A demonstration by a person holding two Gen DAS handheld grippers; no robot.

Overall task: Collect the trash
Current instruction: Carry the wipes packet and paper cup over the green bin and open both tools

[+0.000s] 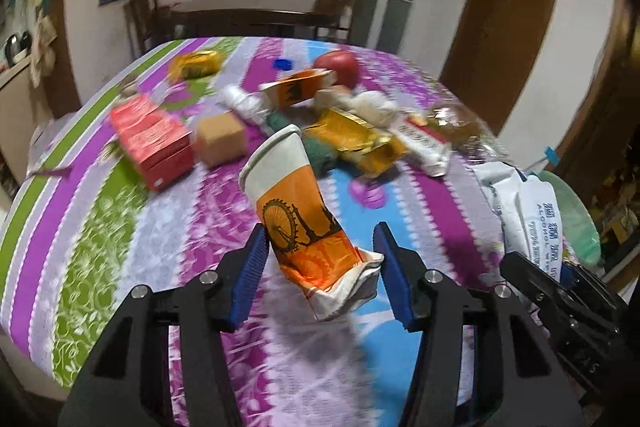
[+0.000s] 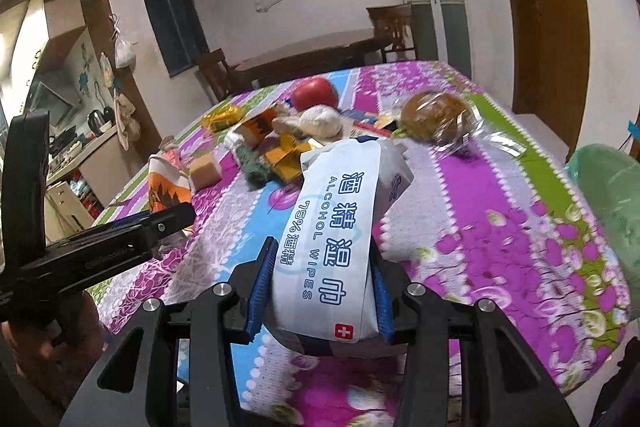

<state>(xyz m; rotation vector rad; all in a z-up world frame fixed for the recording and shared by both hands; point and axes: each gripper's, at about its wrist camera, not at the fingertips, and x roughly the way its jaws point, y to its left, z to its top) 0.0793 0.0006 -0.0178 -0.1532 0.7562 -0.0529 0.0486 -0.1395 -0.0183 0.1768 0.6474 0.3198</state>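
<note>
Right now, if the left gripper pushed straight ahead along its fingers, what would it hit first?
Past the crushed paper cup that the left gripper already holds, probably the green scrubber and gold wrapper in the pile; depth is unclear.

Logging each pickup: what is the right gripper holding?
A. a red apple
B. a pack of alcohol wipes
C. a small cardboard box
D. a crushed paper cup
B: the right gripper has its blue pads pressed on both sides of the white pack of alcohol wipes.
</note>
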